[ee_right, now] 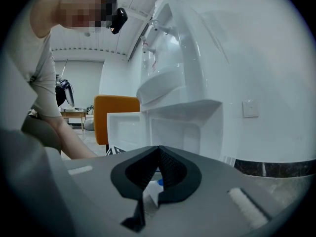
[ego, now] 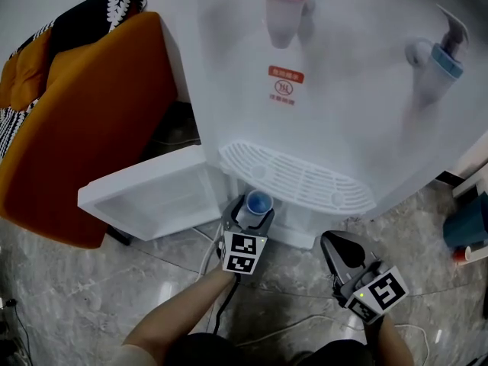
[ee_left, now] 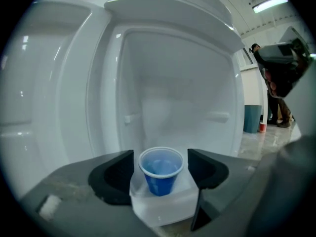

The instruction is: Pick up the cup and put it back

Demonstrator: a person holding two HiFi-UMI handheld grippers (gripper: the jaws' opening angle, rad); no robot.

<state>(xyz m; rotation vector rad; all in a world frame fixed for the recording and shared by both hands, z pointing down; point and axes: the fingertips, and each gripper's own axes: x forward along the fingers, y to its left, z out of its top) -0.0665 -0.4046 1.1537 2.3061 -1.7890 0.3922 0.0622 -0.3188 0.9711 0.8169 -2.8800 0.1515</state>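
A big white water machine fills most of what I see from above. Its red tap is up at twelve o'clock and its blue tap at two o'clock. The white drip tray sticks out just above my left claw, so it is close over the top. The machine's little door hangs open at nine o'clock from that claw. An orange chair sits behind the door at ten o'clock. A thin cord lies on the shiny stone floor at six o'clock, near my arm. A blue bin stands far off at three o'clock.

The cup is small and blue with a pale rim. It stands straight up on a white ledge at the foot of the machine, under the tray. It looks blue inside too.

My left claw is spread wide. The cup is right between its two black jaws, with a small gap on each side, so I am not squeezing it.

My right claw is at four o'clock from the cup. Its jaws are pressed together and hold nothing.
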